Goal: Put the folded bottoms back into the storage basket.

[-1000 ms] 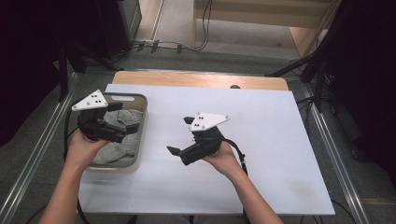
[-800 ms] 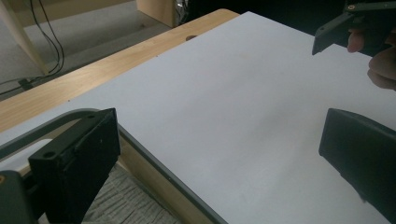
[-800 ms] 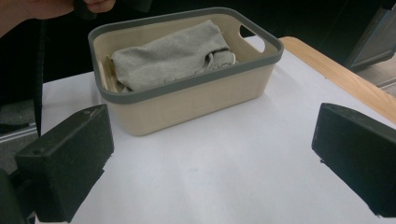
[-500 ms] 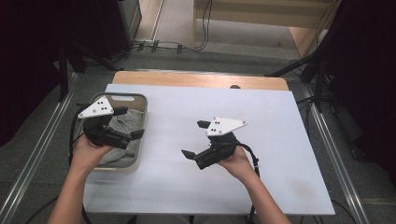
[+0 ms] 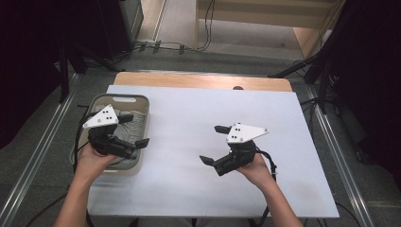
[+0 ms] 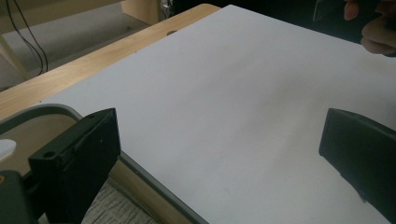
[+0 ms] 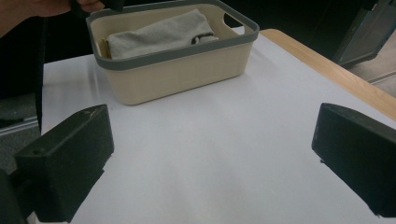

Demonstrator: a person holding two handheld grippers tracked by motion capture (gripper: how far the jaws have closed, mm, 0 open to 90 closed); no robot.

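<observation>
Grey cloth (image 7: 159, 29) lay in the basket (image 5: 142, 101) at the tabletop's left edge. Left gripper (image 5: 134, 129), jaws open and empty, had risen clear; right gripper (image 5: 213, 144) waited, jaws open.

A white table (image 5: 189, 118) has a basket (image 5: 137, 101) at its left side with a grey cloth (image 5: 135, 125) in it. The left gripper (image 5: 133, 130) hangs over the basket, jaws wide apart. The right gripper (image 5: 213, 144) hangs over the bare table, wide apart too.
</observation>
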